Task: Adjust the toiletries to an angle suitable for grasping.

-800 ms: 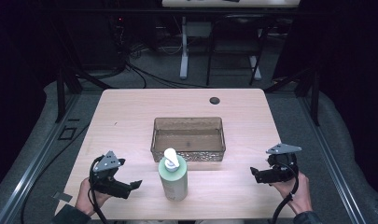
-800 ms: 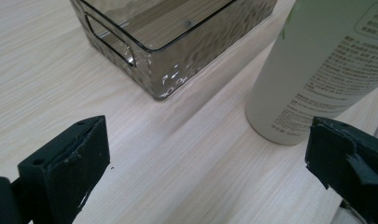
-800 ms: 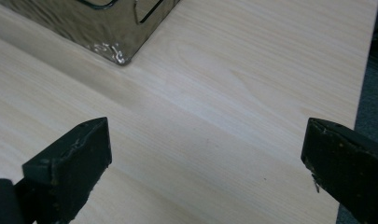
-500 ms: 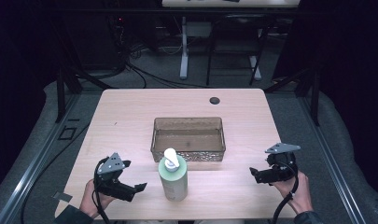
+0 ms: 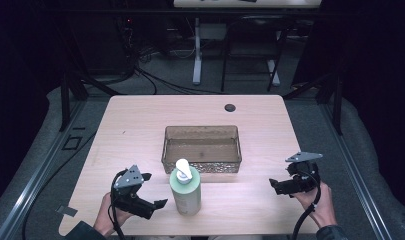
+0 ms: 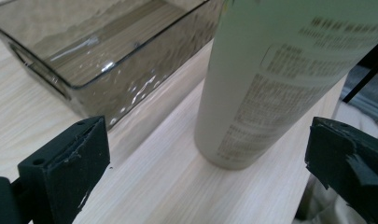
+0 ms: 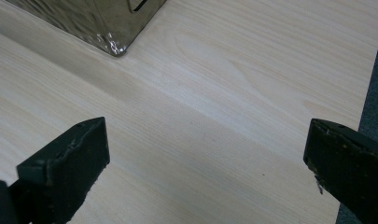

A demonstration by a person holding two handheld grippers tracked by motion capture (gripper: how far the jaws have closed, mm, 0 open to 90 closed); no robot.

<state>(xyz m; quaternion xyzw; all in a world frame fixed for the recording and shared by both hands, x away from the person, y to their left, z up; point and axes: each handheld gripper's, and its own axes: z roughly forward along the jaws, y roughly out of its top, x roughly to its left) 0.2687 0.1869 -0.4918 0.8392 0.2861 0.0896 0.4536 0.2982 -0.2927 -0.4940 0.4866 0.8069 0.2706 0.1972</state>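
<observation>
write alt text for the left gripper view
A pale green pump bottle stands upright on the light wooden table, just ahead of the open left gripper, its body not yet between the black jaws. Beside it sits an empty smoky clear plastic bin.

The left gripper (image 5: 152,191) slides right across the lower frame, closing in on the pump bottle (image 5: 185,187), jaws wide, apparently just short of touching it.

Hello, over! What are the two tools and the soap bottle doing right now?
Left tool open, aimed at soap bottle, not touching. Right tool open, empty, off to the side. Bottle upright before the bin. Nothing in the way.
</observation>
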